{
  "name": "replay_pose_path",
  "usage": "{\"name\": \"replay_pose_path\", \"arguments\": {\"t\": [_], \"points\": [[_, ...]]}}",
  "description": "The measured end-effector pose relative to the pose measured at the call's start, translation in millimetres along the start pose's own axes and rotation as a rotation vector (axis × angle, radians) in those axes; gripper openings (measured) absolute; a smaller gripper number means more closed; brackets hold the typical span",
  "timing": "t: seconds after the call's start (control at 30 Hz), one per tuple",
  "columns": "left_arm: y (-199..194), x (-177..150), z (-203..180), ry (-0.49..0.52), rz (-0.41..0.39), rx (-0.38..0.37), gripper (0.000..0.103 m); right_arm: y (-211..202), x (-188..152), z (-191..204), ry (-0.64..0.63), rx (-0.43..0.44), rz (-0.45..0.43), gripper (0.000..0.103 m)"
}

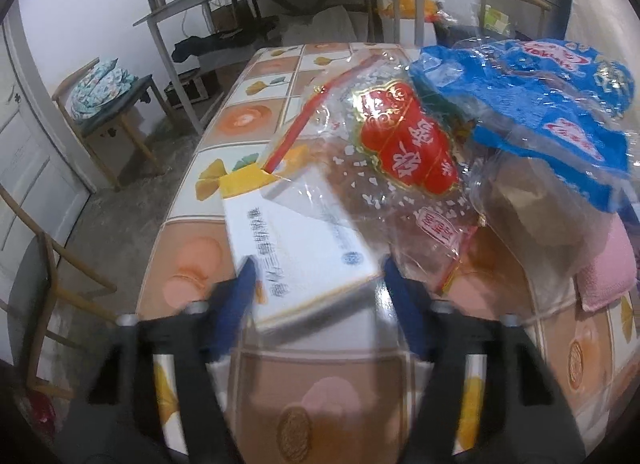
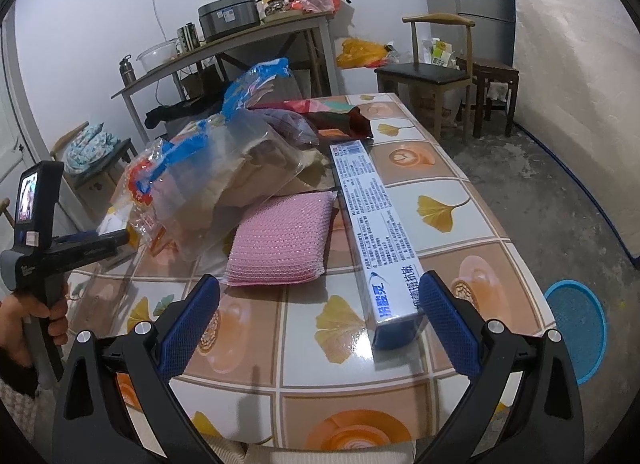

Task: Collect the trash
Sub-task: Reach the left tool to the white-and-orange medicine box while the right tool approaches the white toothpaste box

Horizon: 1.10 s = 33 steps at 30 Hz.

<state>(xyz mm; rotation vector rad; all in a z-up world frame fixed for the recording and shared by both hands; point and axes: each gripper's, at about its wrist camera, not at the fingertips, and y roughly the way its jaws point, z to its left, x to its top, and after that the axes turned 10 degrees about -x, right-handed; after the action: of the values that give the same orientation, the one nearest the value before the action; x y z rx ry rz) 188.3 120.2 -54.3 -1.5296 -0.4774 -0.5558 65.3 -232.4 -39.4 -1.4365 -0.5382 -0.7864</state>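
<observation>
In the left wrist view a white box (image 1: 296, 248) with a yellow far end lies partly under a clear plastic bag (image 1: 384, 152) with a red label. My left gripper (image 1: 318, 284) has its blue pads against both sides of the box's near end, shut on it. A blue printed bag (image 1: 540, 104) and a pink sponge (image 1: 608, 264) lie to the right. In the right wrist view my right gripper (image 2: 320, 324) stands open low over the tiled table (image 2: 400, 356). A long blue-and-white toothpaste box (image 2: 372, 224) lies with its near end just inside the right pad, not gripped.
The bag pile (image 2: 224, 168) and pink sponge (image 2: 280, 240) fill the table's left middle. A hand holds the left gripper (image 2: 124, 240) at the left. A round blue basket (image 2: 576, 328) stands on the floor at the right. Chairs (image 2: 432, 64) and a side table (image 2: 240, 48) stand behind.
</observation>
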Motion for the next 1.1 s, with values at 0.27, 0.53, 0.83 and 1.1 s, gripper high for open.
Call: {"name": "replay_pose_path", "arguments": {"t": [0.27, 0.53, 0.83, 1.1], "points": [[-21.2, -16.9, 18.1, -0.066, -0.001, -0.038, 0.045, -27.5, -0.2, 4.0, -0.012, -0.007, -0.056, 0.097], [-39.9, -14.6, 33.0, -0.086, -0.069, -0.093, 0.081, -46.6, -3.5, 4.6, -0.007, -0.021, -0.075, 0.097], [-8.9, -5.1, 31.4, -0.011, 0.019, -0.040, 0.064, -65.2, -7.5, 0.8, 0.022, -0.050, -0.103, 0.097], [-36.3, -38.0, 32.8, -0.072, 0.068, -0.074, 0.034, -69.2, -9.7, -0.8, 0.020, -0.060, -0.099, 0.097]]}}
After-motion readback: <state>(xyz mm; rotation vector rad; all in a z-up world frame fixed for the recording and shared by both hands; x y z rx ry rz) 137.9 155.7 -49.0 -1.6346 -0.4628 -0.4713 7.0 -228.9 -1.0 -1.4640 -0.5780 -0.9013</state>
